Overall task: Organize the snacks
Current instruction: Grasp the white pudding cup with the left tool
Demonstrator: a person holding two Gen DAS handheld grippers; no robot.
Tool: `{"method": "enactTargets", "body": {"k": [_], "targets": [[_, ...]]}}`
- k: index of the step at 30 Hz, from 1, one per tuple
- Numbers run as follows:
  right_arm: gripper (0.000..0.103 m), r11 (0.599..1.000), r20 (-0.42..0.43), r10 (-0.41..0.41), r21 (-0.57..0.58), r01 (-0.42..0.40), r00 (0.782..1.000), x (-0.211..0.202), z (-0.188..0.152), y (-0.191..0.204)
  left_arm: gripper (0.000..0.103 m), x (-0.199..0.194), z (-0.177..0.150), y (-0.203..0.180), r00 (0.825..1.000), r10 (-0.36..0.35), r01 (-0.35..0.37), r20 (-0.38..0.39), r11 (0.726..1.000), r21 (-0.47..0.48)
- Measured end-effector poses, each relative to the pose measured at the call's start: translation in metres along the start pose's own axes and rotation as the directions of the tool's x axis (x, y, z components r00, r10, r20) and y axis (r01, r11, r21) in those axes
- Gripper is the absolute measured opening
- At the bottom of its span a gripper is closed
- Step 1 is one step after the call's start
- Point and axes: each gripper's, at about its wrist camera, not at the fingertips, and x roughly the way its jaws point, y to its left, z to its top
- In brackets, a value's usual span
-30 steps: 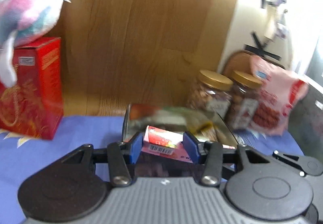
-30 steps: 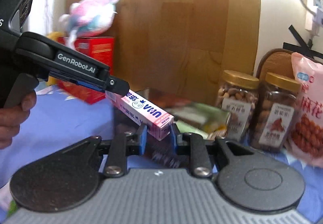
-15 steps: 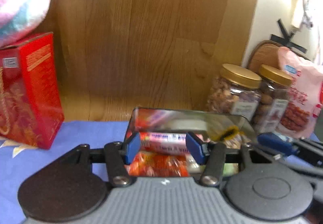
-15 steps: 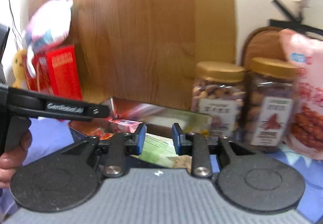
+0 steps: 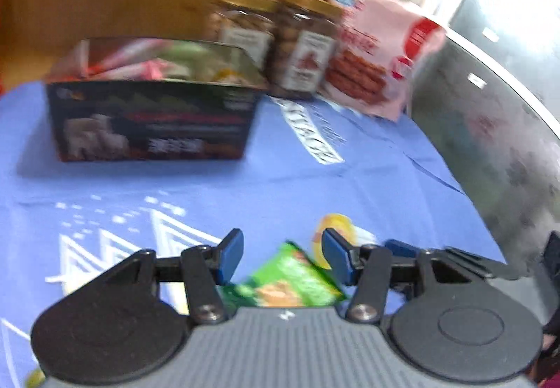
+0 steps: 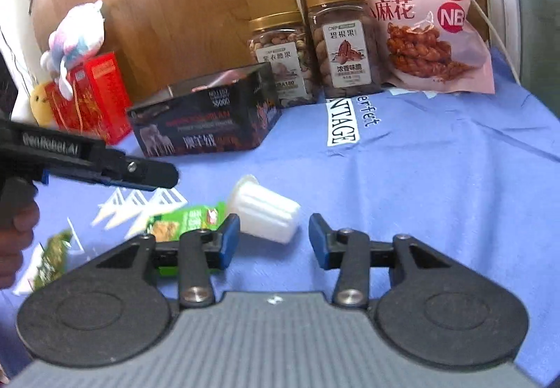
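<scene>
A dark open box (image 5: 150,122) holding several snacks stands at the back of the blue cloth; in the right wrist view the box (image 6: 206,125) is left of centre. My left gripper (image 5: 283,256) hovers open over a green snack packet (image 5: 290,283), pads clear of it. In the right wrist view the left gripper (image 6: 147,176) reaches in from the left. My right gripper (image 6: 274,241) has its jaws opening, nothing gripped. A white jelly cup (image 6: 266,209) lies on its side just beyond its tips, beside the green packet (image 6: 185,218).
Two gold-lidded nut jars (image 6: 280,48) (image 6: 344,48) and a pink bag of twists (image 6: 427,17) stand behind the box. A red carton (image 6: 91,97) with a plush toy (image 6: 77,34) sits far left. Another green packet (image 6: 52,258) lies near the person's hand. A metal cabinet (image 5: 490,108) borders the right.
Both grippers held a pink candy box over the dark box; it now lies inside. Both have pulled back and dipped toward the loose snacks on the cloth, jaws wider.
</scene>
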Motion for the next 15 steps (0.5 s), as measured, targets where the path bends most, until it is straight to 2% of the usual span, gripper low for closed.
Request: {"method": "enactTargets", "body": {"k": [3,7,9,11,13,15], "targets": [[0.048,0.999,-0.015,0.017,-0.047,-0.018,1.000,0.004,0.000,0.003,0.050,0.006,0.002,-0.018,1.000,-0.023,0.023,-0.007,0.999,0.047],[0.049,0.992,-0.032,-0.011,-0.124,0.007,0.999,0.014,0.003,0.002,0.045,0.026,0.004,-0.041,0.999,0.003,0.001,-0.042,0.995,0.102],[0.050,0.991,-0.049,-0.002,-0.137,-0.004,0.999,0.020,0.003,-0.002,0.033,0.038,0.004,-0.049,0.998,0.019,-0.012,-0.059,0.993,0.121],[0.050,0.988,-0.062,0.005,-0.156,-0.014,0.998,0.025,0.002,-0.003,0.030,0.050,0.005,-0.052,0.997,-0.010,0.020,-0.081,0.992,0.123],[0.047,0.984,-0.056,0.023,-0.173,-0.032,0.998,0.026,0.001,-0.001,0.030,0.053,0.007,-0.056,0.997,-0.009,0.019,-0.077,0.991,0.130],[0.042,0.984,-0.042,0.000,-0.179,-0.008,0.999,0.028,0.003,0.002,0.028,0.053,0.009,-0.058,0.997,0.002,0.009,-0.076,0.990,0.141]]}}
